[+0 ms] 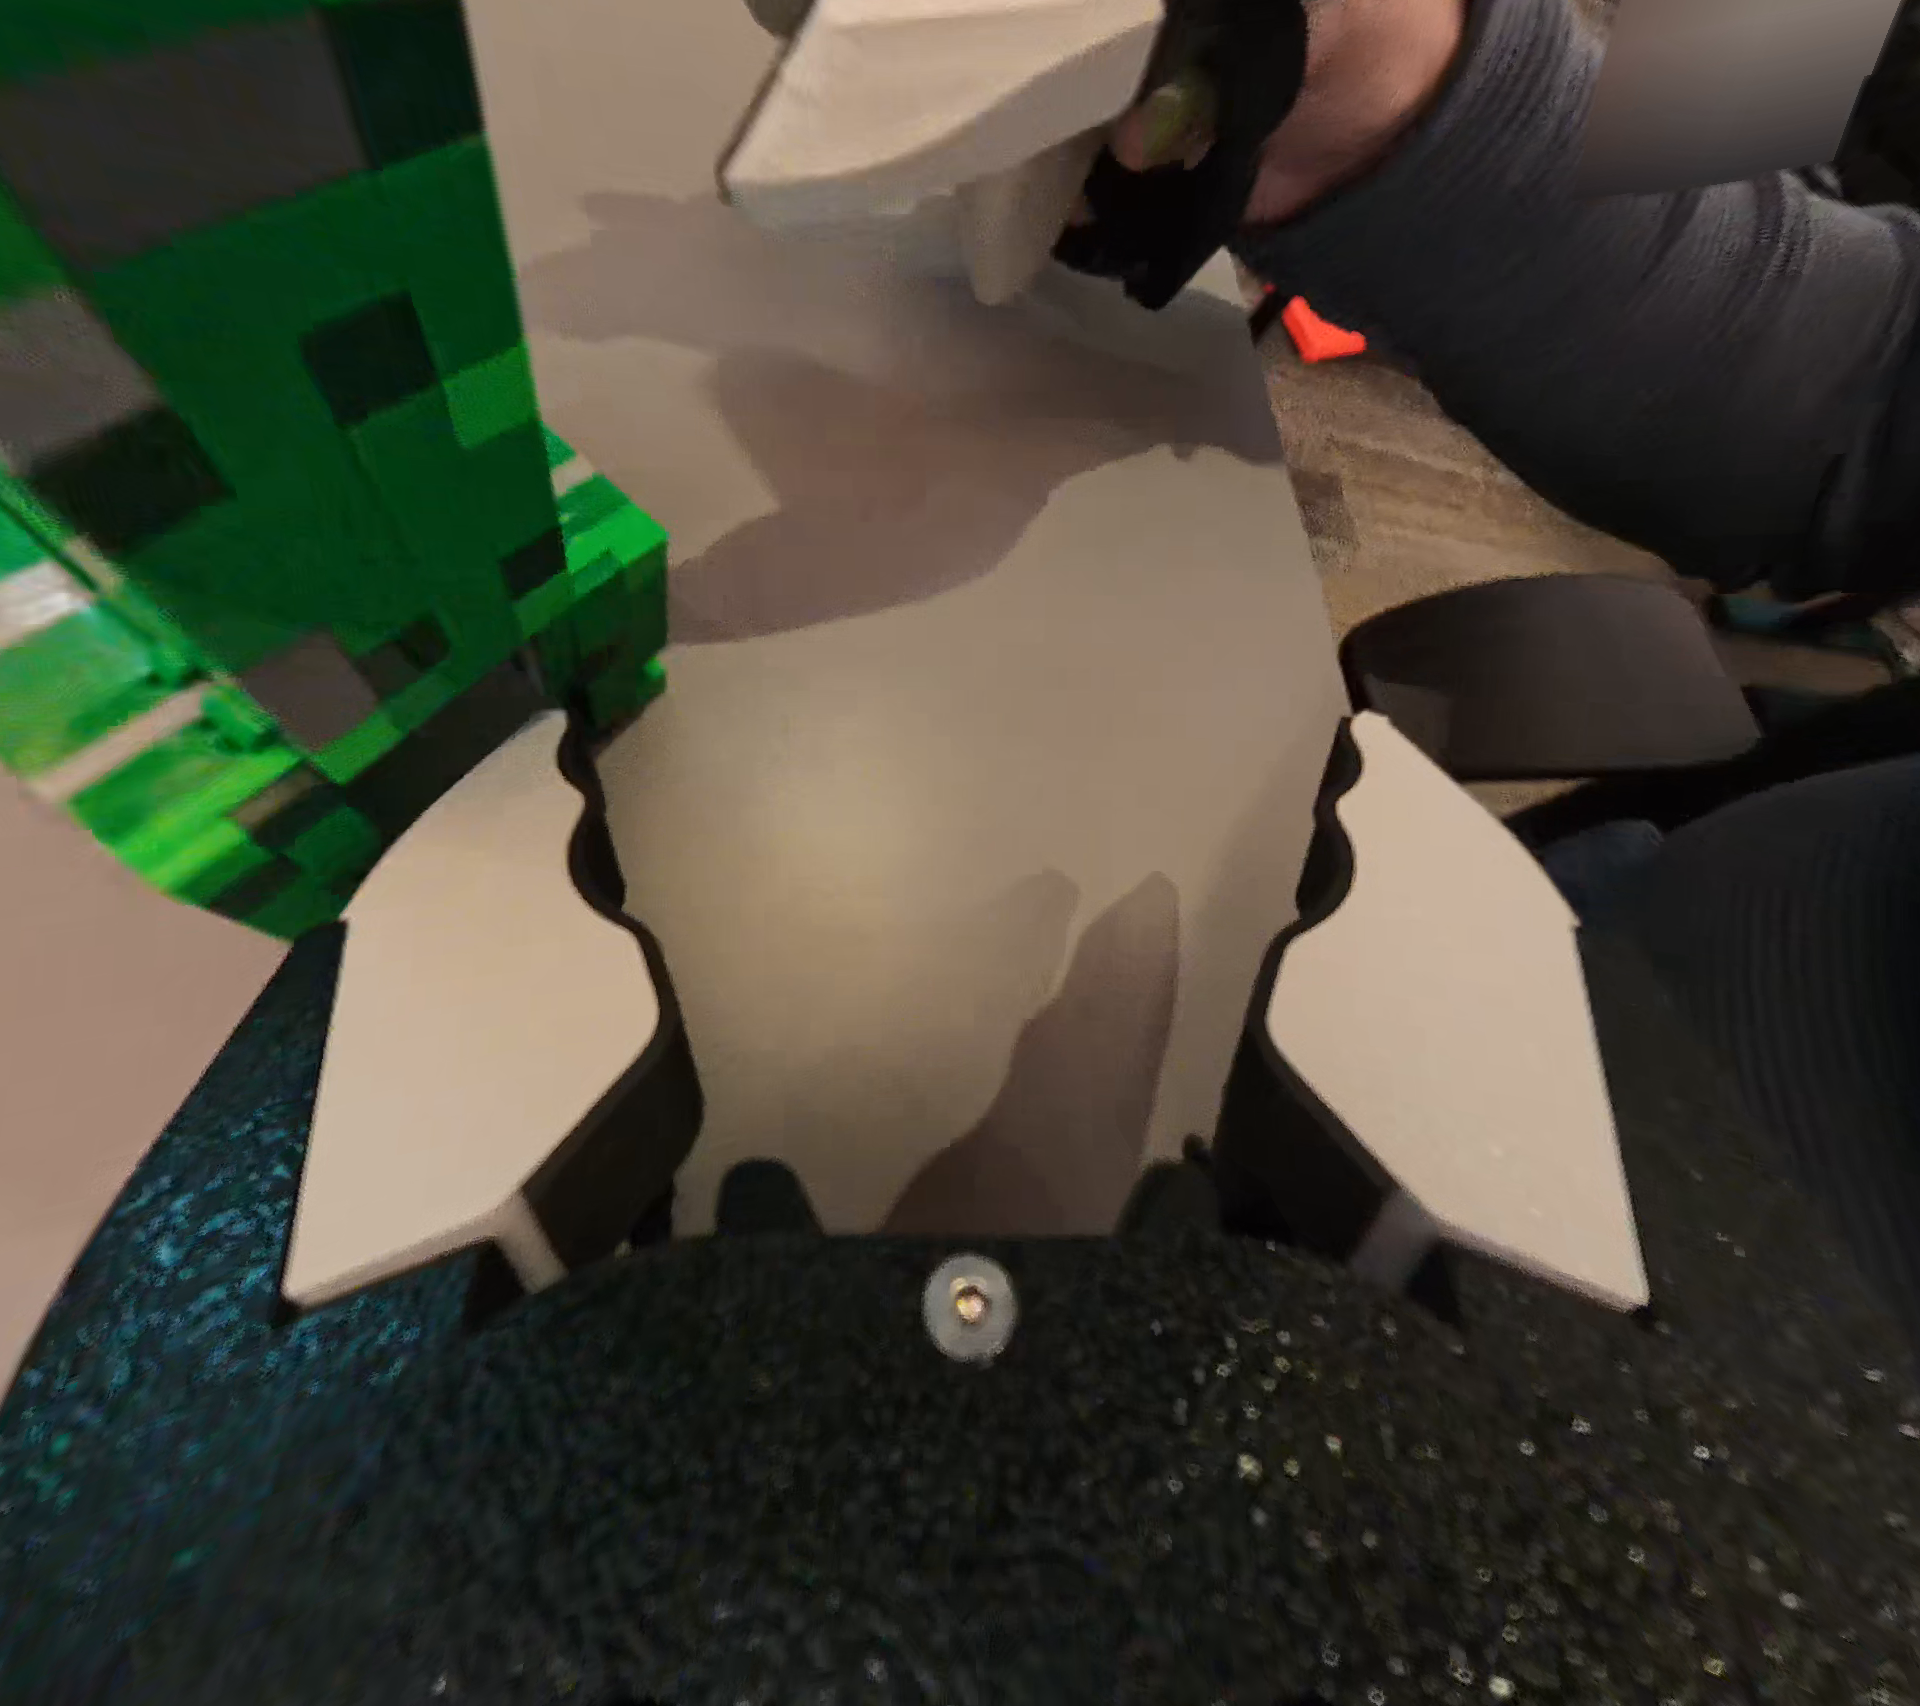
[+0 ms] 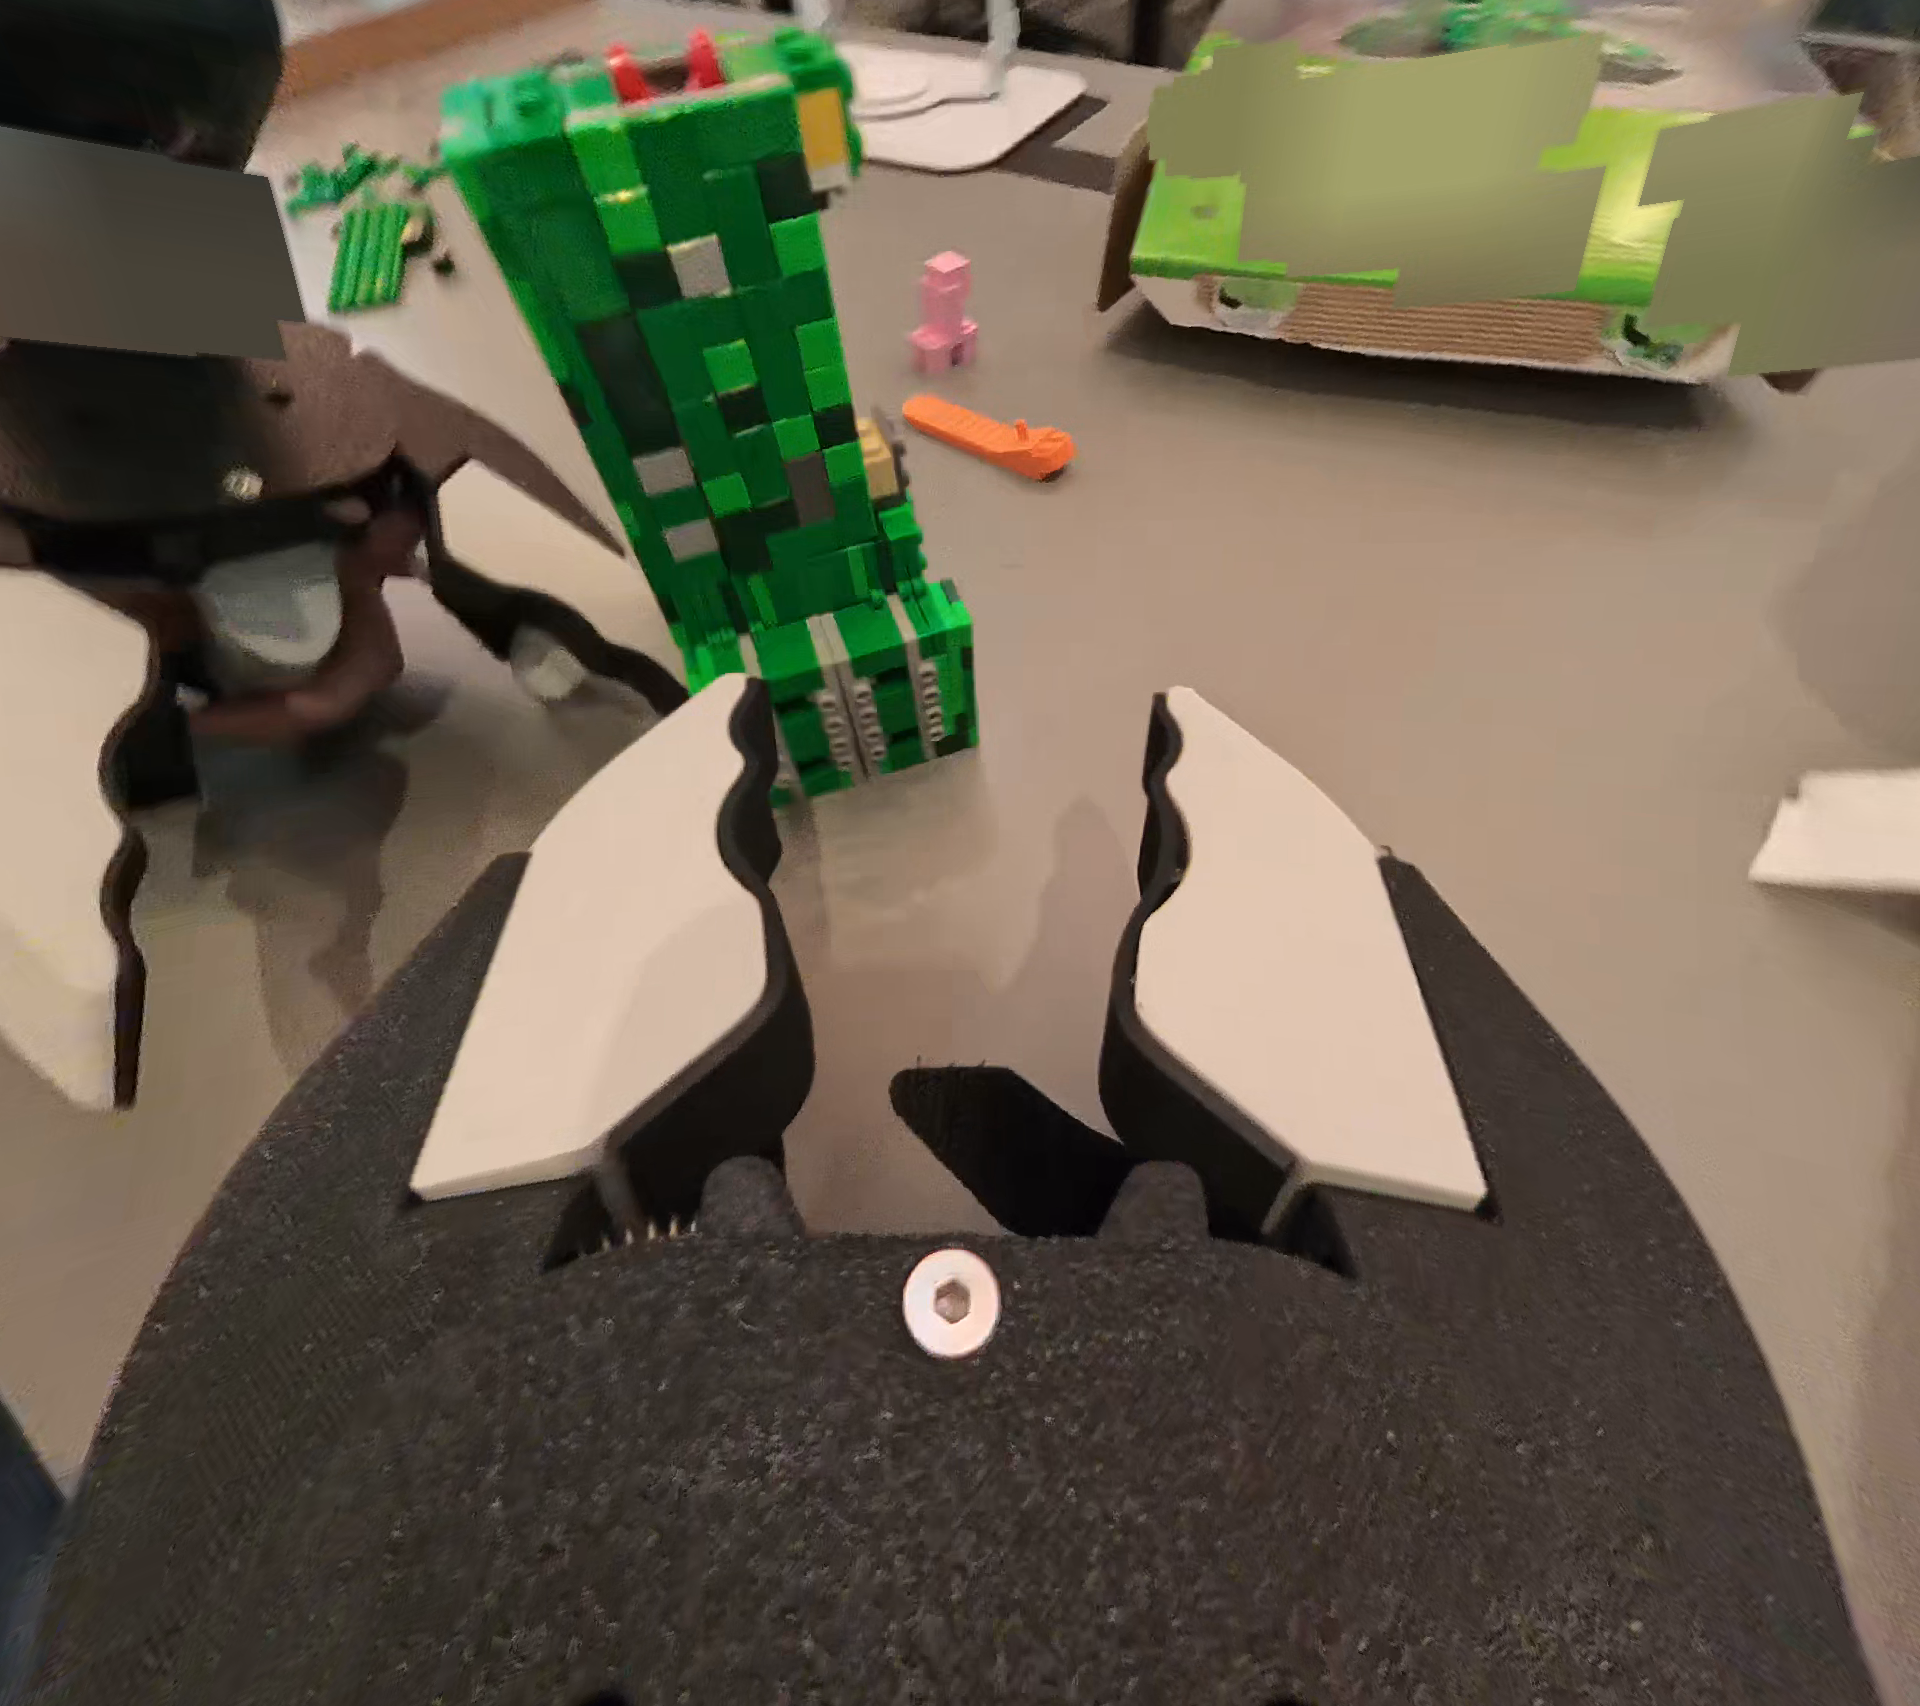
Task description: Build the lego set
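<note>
Left gripper point(image 1: 956, 742) jaws spread wide, bare grey bench point(image 1: 935, 877) between. Green brick tower point(image 1: 260, 306) upright just beside its left fingertip. Right gripper point(image 2: 951, 711) jaws open, holding nothing; tower foot point(image 2: 883, 700) just ahead, off left fingertip. Beyond: orange brick separator point(image 2: 987, 435), pink figure point(image 2: 943, 311), loose green bricks point(image 2: 364, 233), torn cardboard box point(image 2: 1403, 326).

A brick tower point(image 2: 727, 409) is a patchwork of bright green, dark green, grey and black squares, with two red pieces on top and grey striped bands at its base. On the grey worktop point(image 2: 1351, 617) lie a pink figure point(image 2: 943, 314), an orange tool point(image 2: 987, 435) and loose green bricks point(image 2: 364, 233). Both grippers have white fingers point(image 2: 613, 950) edged in wavy black on speckled black bodies. A sleeve point(image 1: 1558, 306) is dark grey.
</note>
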A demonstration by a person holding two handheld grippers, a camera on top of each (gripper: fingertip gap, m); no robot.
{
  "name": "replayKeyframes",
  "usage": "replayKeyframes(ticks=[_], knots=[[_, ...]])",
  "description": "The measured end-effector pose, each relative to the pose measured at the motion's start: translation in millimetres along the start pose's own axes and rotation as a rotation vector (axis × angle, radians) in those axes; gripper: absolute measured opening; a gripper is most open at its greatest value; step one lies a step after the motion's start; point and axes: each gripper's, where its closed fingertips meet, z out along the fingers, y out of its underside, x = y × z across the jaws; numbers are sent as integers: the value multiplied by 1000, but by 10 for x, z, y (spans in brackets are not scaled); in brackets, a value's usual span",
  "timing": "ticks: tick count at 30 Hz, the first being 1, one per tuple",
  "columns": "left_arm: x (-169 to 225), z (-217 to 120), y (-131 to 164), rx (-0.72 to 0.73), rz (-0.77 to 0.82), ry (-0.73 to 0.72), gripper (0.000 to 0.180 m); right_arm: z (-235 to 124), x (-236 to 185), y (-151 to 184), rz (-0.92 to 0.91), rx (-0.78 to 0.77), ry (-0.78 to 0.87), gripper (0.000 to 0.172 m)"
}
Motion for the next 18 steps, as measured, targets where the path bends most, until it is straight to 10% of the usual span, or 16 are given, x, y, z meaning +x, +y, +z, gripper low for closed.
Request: replayKeyframes(ticks=[18], knots=[[-614, -1998, 110, 575, 260, -458, 110, 631, -541, 156, 211, -150, 699, 105]])
